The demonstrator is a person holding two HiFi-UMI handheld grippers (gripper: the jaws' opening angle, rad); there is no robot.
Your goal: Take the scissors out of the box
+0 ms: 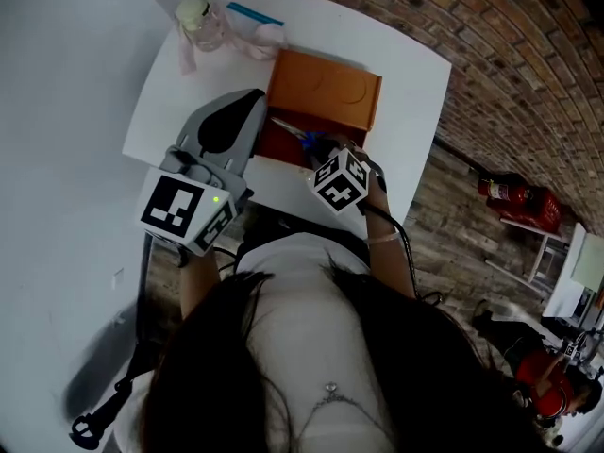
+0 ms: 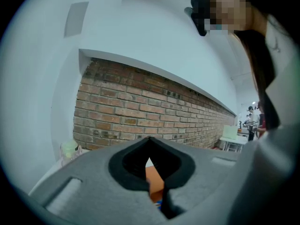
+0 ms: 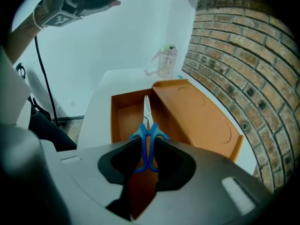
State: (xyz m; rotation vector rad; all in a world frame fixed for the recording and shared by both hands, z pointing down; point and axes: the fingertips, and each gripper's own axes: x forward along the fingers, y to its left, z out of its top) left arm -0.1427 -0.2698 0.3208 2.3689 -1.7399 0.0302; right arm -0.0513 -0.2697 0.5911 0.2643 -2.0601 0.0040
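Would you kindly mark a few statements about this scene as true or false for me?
1. The right gripper is closed on the scissors' blue handles. True.
2. The box is shut under its lid. False: the box is open, with the lid off to one side.
3. The left gripper holds the bottle. False: nothing is between its jaws, and the bottle stands at the table's far corner.
4. The scissors' blades point away from the right gripper, over the box. True.
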